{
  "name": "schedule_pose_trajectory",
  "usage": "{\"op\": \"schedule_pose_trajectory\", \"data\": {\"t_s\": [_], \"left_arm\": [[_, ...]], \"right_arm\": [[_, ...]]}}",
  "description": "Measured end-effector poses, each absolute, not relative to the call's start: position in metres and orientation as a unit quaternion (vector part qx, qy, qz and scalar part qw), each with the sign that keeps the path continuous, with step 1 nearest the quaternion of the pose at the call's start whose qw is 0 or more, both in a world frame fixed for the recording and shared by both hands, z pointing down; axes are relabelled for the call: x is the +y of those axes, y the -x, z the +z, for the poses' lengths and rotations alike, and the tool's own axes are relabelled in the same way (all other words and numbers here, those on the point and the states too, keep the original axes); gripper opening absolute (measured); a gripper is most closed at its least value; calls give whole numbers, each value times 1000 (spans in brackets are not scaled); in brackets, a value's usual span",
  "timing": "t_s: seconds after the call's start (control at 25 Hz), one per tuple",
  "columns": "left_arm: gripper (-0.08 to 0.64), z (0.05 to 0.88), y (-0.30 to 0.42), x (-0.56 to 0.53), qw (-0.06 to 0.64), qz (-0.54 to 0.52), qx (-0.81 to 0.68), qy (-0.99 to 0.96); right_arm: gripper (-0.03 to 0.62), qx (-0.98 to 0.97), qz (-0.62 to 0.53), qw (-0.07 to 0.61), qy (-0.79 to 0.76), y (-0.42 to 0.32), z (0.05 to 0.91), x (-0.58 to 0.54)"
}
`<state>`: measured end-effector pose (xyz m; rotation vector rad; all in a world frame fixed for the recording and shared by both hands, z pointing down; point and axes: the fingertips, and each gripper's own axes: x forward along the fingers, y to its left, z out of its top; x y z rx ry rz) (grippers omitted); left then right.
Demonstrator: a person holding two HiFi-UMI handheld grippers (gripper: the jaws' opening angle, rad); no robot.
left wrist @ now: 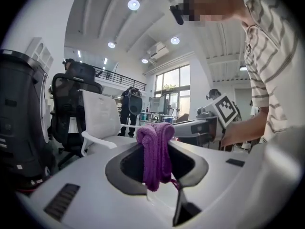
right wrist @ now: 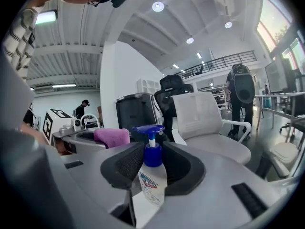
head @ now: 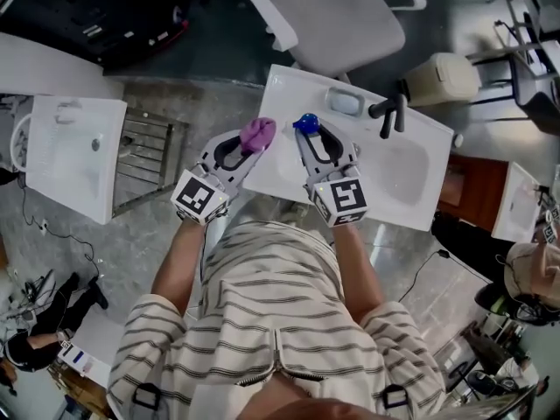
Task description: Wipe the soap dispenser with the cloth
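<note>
Though indoors, white washbasin (head: 404, 180) near chair (head: 343, 17)

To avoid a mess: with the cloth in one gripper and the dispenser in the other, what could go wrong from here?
1. The right tongs grip the dispenser only by its smooth body; a hard push from the cloth may twist it loose onto the sink.
2. The pump head stands free; the cloth could press it and squirt soap.
3. The cloth is bunched in the left tongs, which may scrape the dispenser themselves.
</note>
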<state>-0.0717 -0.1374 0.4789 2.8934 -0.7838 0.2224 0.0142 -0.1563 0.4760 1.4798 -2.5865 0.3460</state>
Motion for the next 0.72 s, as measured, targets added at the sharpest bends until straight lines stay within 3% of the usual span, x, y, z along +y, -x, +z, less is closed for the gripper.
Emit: {"op": "schedule_pose_trajectory", "data": {"t_s": [0.72], "left_arm": [[117,507,87,-169,104,84,-274,-952]], "right_arm": [[130,-827,102,133,-537,-13,562,-254]]}}
